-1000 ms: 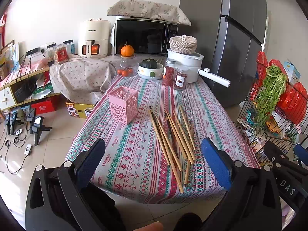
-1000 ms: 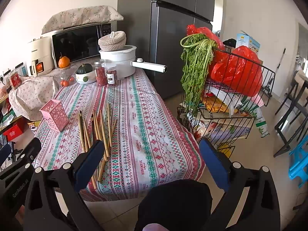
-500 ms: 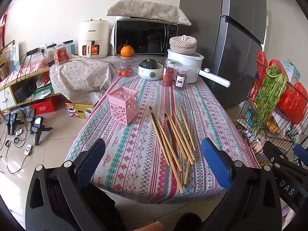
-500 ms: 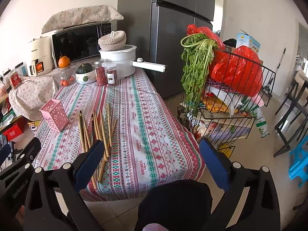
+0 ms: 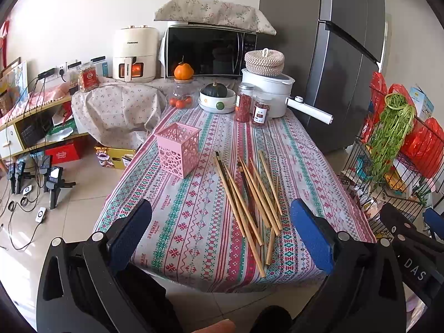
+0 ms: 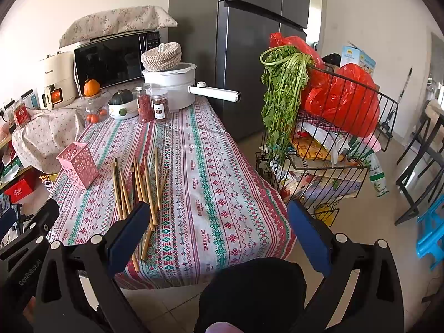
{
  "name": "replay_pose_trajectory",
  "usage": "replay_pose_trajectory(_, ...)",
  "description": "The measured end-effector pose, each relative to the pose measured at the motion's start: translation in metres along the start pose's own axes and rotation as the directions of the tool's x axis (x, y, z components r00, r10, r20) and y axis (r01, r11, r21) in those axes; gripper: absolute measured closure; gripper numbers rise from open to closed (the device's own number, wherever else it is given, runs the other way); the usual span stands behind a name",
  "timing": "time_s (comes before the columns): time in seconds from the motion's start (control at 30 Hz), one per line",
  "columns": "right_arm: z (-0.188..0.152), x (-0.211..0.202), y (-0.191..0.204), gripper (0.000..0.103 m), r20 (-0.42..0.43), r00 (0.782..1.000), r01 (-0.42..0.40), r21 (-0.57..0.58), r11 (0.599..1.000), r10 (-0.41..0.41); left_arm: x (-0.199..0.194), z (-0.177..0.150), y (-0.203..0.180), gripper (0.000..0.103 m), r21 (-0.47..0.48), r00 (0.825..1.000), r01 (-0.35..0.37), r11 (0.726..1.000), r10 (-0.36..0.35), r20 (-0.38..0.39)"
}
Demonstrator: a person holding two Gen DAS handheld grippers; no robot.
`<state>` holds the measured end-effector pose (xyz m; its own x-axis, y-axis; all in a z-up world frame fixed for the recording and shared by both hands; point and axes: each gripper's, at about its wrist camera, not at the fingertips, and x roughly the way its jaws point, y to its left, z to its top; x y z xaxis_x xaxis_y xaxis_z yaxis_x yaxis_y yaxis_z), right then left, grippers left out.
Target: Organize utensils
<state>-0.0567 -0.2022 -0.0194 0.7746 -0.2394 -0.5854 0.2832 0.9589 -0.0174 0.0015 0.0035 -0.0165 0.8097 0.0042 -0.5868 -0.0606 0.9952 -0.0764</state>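
Note:
Several wooden chopsticks (image 5: 249,194) lie loose on the patterned tablecloth (image 5: 194,222), pointing away from me; they also show in the right wrist view as chopsticks (image 6: 147,183). A pink perforated holder (image 5: 179,149) stands upright to their left, seen again as the holder (image 6: 79,168). My left gripper (image 5: 222,236) hovers open before the table's near edge, nothing between its blue pads. My right gripper (image 6: 219,236) is open too, held off the near right corner, with the chopsticks partly hidden behind its left finger (image 6: 129,231).
At the table's far end stand a white pot (image 5: 273,94) with a long handle, two jars (image 5: 251,106), a bowl with a squash (image 5: 217,98), a microwave (image 5: 209,52). A grey fridge (image 5: 344,55) and a wire cart (image 6: 335,149) of groceries sit right.

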Motion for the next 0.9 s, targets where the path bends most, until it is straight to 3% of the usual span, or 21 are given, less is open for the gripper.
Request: replay_pose_trajectory(0.9, -0.0014, 0.0018, -0.0020, 0.007, -0.015, 1.000, -0.009, 0.005, 1.000, 0.009, -0.0007, -0.0002, 0.0022, 0.007, 0.002, 1.000, -0.003, 1.000, 0.003, -0.011)
